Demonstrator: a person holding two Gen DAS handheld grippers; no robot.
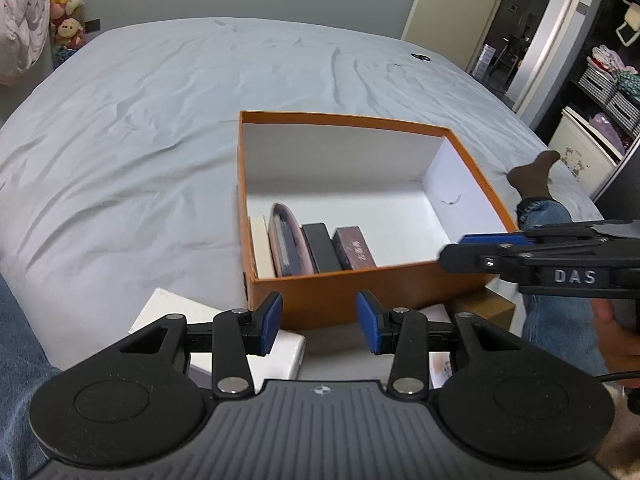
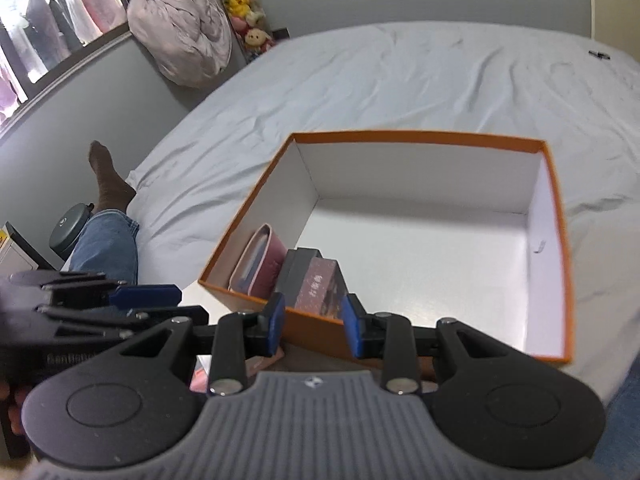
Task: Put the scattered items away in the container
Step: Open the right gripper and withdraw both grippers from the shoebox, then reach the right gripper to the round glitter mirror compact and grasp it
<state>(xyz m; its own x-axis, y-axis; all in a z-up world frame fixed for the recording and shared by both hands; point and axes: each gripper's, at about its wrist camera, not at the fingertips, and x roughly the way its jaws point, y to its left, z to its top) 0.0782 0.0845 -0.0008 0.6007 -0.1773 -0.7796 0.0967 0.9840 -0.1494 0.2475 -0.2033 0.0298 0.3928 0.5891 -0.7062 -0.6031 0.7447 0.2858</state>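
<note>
Both claws empty above orange box point(image 1: 360, 296); next pick pending.
Left gripper point(image 1: 319, 322) jaws apart, right gripper point(image 2: 314, 326) too (nothing between); white box point(image 1: 176, 312) lies just below-left of left claw; approach it squarely.

Ahead of the left gripper point(image 1: 319, 322), the orange box point(image 1: 352, 292) looks like matt cardboard; the bed point(image 1: 160, 120) beyond is wrinkled cloth.

Both grippers are rocking the same look: left gripper point(image 1: 319, 322) and right gripper point(image 2: 313, 326) are sporting black linkage arms with silver screws, blue pads, round black discs and a ribbed grey body. The right one is showing white "DAS" lettering. The person is wearing blue jeans point(image 2: 108, 242) and brown socks point(image 1: 534, 178).
</note>
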